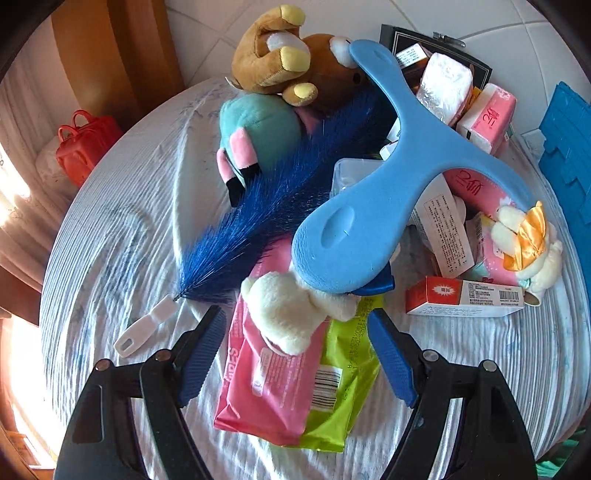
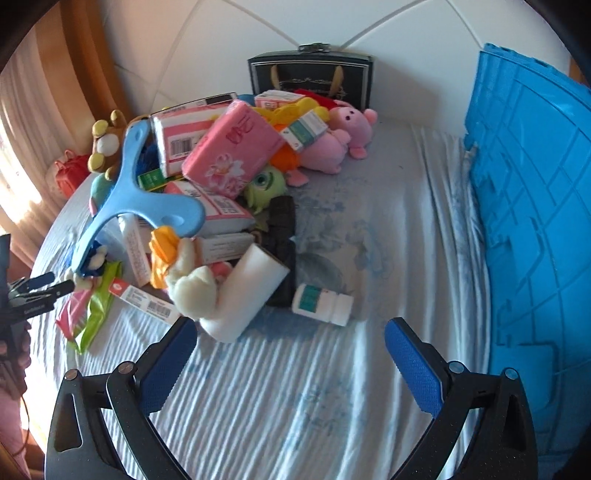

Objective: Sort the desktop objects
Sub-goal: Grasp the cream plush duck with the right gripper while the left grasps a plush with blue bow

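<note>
Sunlit curtain (image 2: 14, 155), white padded headboard (image 2: 280, 33), striped bedsheet (image 2: 295, 406)

two wipes packs (image 1: 273, 373), one blue brush (image 1: 388, 177), one white bottle (image 2: 322, 303), one blue crate (image 2: 535, 236)

A heap of mixed things lies on a striped bed sheet. On top, a light blue Y-shaped plastic piece (image 1: 388, 177) lies flat, its broad end towards 6 o'clock. Under it at 9 o'clock spreads a dark blue bristle brush (image 1: 280, 206). At 12 o'clock a brown plush bear (image 1: 291, 62) lies tumbled. At 6 o'clock a cream plush toy (image 1: 291, 310) rests on a pink wipes pack (image 1: 269, 387), which overlaps a lime green pack (image 1: 343, 398). A white pill bottle (image 2: 322, 303) lies on its side at the heap's near edge
</note>
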A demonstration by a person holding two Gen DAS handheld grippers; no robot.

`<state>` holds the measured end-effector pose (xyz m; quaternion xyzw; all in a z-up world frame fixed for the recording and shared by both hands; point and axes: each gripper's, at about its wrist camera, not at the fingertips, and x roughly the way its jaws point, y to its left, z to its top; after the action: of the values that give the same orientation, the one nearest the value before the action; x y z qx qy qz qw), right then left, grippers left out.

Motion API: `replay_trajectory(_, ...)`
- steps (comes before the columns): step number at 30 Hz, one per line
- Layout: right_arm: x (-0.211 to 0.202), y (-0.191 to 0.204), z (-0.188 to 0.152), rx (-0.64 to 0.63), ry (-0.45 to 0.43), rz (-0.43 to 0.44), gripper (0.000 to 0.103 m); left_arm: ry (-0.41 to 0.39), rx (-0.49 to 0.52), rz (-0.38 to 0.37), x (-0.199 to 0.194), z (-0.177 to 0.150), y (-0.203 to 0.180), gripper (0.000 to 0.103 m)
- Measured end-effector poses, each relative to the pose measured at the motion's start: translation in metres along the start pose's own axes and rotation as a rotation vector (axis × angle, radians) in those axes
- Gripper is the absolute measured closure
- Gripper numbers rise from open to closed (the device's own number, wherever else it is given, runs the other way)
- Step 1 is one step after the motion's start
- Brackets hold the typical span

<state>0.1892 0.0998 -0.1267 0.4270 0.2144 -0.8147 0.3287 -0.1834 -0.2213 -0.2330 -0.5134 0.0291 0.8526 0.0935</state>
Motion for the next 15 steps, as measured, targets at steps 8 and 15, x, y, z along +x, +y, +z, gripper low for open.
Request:
replay_trajectory(8, 0.040, 0.059, 0.016, -0.137, 0.064, 0.081, 0.005, 0.033, 0.032, -0.028, 0.030, 0.009, -0.005, 0.036)
replay_trajectory(15, 0.077, 0.080, 0.018, -0.179, 0.137, 0.092, 0.028, 0.028, 0.055, -0.048, 0.032, 0.006, -0.011, 0.047)
